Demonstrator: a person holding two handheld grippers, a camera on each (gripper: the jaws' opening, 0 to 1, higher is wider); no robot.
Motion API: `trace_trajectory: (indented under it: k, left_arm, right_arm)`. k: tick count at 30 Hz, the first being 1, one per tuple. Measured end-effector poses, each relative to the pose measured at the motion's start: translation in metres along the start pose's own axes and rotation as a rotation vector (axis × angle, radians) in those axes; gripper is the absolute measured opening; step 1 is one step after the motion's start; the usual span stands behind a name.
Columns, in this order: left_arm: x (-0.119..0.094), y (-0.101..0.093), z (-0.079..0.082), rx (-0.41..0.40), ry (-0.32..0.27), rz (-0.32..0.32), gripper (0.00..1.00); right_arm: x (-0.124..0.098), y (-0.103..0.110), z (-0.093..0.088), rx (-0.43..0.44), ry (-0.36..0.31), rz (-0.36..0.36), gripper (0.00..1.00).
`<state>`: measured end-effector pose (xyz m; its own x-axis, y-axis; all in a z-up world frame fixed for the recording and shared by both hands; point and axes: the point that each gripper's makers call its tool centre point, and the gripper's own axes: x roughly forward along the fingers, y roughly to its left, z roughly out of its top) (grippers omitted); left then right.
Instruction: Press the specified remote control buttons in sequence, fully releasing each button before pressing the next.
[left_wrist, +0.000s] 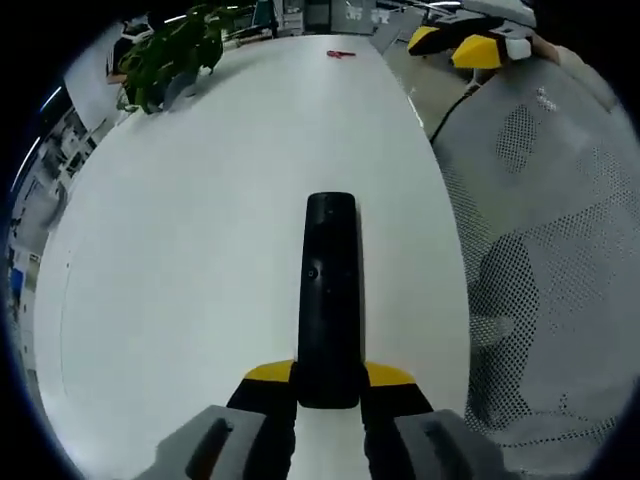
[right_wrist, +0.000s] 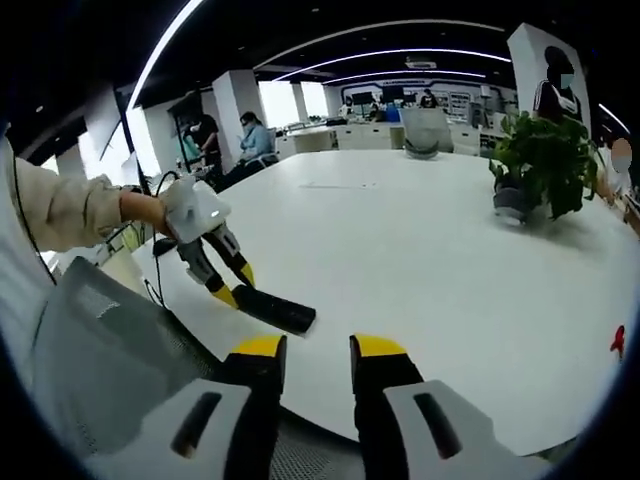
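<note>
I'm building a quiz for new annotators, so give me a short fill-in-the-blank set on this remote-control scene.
1. The left gripper is shut on a black ____.
2. The right gripper has its jaws ____, with nothing between them.
3. On the white table stands a potted ____ with green leaves.
4. Near the table's far edge in the left gripper view lies a small ____-coloured object.

Missing words: remote control; open; plant; red
</note>
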<state>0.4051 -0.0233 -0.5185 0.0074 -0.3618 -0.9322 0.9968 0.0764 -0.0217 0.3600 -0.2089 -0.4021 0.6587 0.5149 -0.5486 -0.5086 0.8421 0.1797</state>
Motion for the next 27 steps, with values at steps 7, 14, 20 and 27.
trace_trajectory:
  k: [7, 14, 20, 27]
  left_arm:
    - [0.000, -0.022, 0.000, -0.016, -0.014, 0.004, 0.24]
    - [0.001, -0.037, 0.000, -0.081, -0.013, 0.055, 0.24]
    - [0.003, -0.062, 0.005, -0.098, -0.038, 0.068, 0.24]
    - [0.003, -0.063, 0.005, -0.086, -0.067, 0.063, 0.24]
  right_arm:
    - [0.006, 0.015, -0.014, -0.084, 0.098, 0.076, 0.24]
    - [0.005, 0.018, -0.010, -0.051, 0.070, 0.100, 0.24]
    - [0.007, 0.025, -0.017, -0.069, 0.104, 0.126, 0.23]
    - [0.007, 0.025, -0.020, -0.069, 0.122, 0.127, 0.23]
